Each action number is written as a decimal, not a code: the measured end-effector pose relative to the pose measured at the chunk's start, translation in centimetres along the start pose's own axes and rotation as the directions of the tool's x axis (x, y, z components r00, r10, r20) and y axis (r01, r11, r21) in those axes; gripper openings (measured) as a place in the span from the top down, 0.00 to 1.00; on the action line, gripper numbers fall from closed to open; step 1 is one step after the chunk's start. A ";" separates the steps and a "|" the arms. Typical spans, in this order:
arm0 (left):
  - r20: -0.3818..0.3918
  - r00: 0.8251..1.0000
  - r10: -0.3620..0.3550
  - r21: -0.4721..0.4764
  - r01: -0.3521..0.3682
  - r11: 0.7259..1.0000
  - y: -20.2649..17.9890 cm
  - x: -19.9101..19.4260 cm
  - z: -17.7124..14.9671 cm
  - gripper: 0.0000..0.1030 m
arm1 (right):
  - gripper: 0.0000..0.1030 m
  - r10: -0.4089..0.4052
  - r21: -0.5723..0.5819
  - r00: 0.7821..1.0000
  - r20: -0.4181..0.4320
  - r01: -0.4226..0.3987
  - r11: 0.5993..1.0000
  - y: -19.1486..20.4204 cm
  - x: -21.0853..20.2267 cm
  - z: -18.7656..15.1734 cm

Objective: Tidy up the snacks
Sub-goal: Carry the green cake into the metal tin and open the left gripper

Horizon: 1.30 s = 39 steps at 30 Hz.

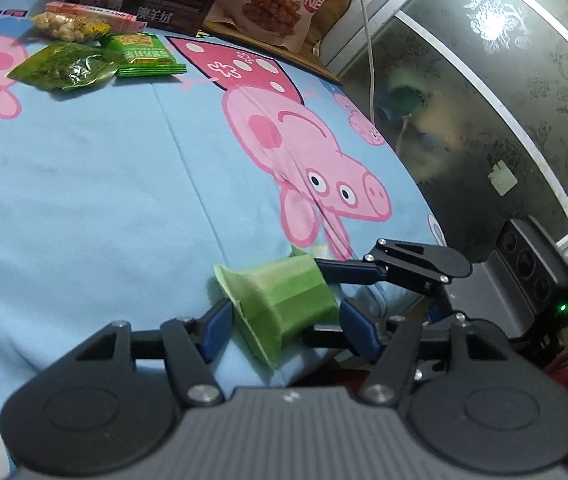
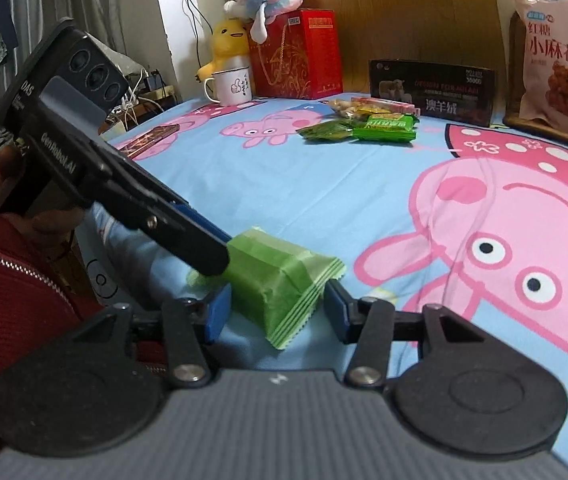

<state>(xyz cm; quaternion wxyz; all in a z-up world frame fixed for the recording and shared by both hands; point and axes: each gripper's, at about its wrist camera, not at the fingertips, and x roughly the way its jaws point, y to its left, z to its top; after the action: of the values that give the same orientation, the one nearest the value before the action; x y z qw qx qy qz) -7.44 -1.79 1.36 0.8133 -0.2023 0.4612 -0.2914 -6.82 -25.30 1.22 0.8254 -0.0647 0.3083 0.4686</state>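
Observation:
A green wrapped snack pack [image 1: 284, 304] lies on the blue cartoon-pig sheet near the bed's front edge; it also shows in the right wrist view [image 2: 280, 280]. My left gripper [image 1: 284, 320] stands around it with blue pads on both sides, not visibly pressing it. My right gripper [image 2: 278, 312] also brackets the pack from the other side with a gap at the pads. A pile of snacks lies far back: a dark green bag [image 1: 64, 66], a bright green pack [image 1: 146, 54], a peanut bag [image 1: 64, 26].
A black box [image 2: 431, 90] and a large pink snack bag [image 2: 559, 60] stand at the headboard. A red box [image 2: 295, 54], white mug [image 2: 230, 86] and plush toys sit at the back left. A mirrored wardrobe door [image 1: 503, 100] borders the bed.

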 end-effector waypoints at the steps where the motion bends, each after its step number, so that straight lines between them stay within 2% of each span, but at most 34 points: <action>1: -0.003 1.000 -0.005 -0.006 0.005 1.000 0.1 0.1 -0.1 0.44 | 0.48 0.001 -0.001 1.000 0.003 -0.001 1.000 -0.1 0.0 -0.1; 9: 0.032 0.999 -0.025 -0.019 0.025 0.999 0.4 0.2 0.3 0.45 | 0.51 -0.002 -0.011 1.000 0.028 0.002 1.000 -0.4 0.1 0.0; 13: 0.064 0.997 -0.031 -0.040 0.034 0.999 0.9 0.0 1.9 0.45 | 0.51 -0.019 0.003 0.998 0.055 0.019 1.000 -1.1 0.4 0.8; 18: 0.114 0.993 -0.015 -0.001 0.015 1.000 0.6 -0.2 5.1 0.45 | 0.51 -0.042 0.030 0.994 0.102 0.039 0.999 -2.8 0.9 2.9; 24: 0.168 0.985 0.027 0.042 -0.034 0.999 0.9 0.0 10.9 0.45 | 0.51 -0.087 0.031 0.984 0.157 0.083 0.996 -6.0 2.4 7.0; 27: 0.191 0.980 0.053 0.046 -0.063 0.997 1.8 0.3 14.9 0.45 | 0.53 -0.101 0.027 0.977 0.189 0.098 0.995 -8.2 3.6 9.8; 33: 0.268 0.960 0.083 0.015 -0.091 0.996 4.5 0.9 23.8 0.45 | 0.54 -0.127 0.050 0.958 0.257 0.118 0.992 -13.3 6.7 15.8; 36: 0.309 0.945 0.109 0.011 -0.118 0.993 6.0 1.5 27.6 0.44 | 0.54 -0.141 0.066 0.950 0.280 0.127 0.990 -15.7 8.8 18.7; 39: 0.329 0.934 0.140 -0.035 -0.136 0.990 8.1 2.5 30.8 0.43 | 0.54 -0.160 0.067 0.945 0.285 0.146 0.987 -17.8 11.2 21.1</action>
<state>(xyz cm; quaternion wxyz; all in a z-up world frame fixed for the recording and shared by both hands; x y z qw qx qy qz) 22.65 4.47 10.07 0.8963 -0.2202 0.3331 -0.1927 21.29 -18.60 8.46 0.8966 -0.0007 0.1889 0.4005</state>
